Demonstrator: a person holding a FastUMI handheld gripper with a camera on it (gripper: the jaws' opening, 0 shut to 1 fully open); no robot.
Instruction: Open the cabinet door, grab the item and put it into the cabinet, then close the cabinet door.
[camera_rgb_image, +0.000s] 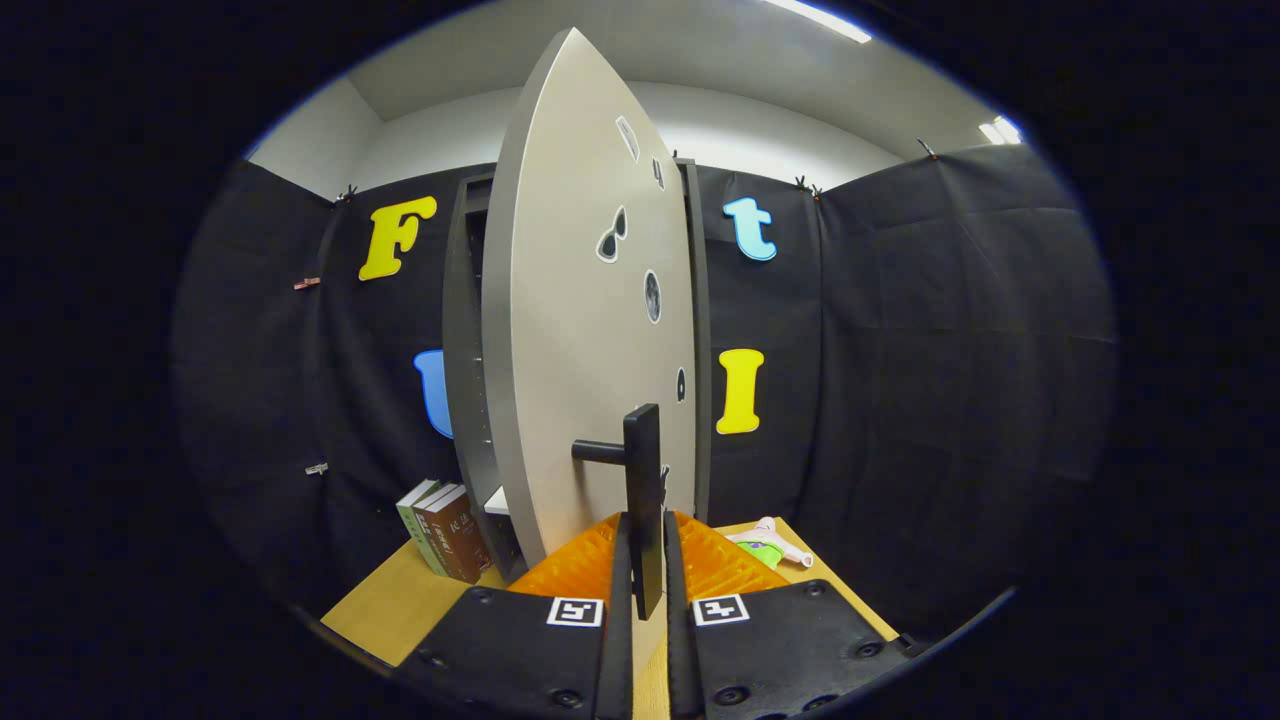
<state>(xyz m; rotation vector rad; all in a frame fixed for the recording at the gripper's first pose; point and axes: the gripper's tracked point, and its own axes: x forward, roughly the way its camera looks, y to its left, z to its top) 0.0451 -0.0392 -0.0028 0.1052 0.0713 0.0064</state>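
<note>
My jaws are clamping the black handle (643, 490) of the cabinet door (580, 330).

I am holding the vertical handle bar between my two orange fingers (575, 570), both pads pressing on it, the jaws narrowed to its width, at my gripper (645, 545). The grey door is standing partly open, its edge turning toward me, with small stickers on its face and the dark cabinet (468, 330) showing behind it on the left. The item, a small white and green toy (765, 545), is lying on the wooden table (400, 600) just beyond my right finger, apart from the jaws. Two books (445, 530) are leaning beside the cabinet's base, left of my fingers.
</note>
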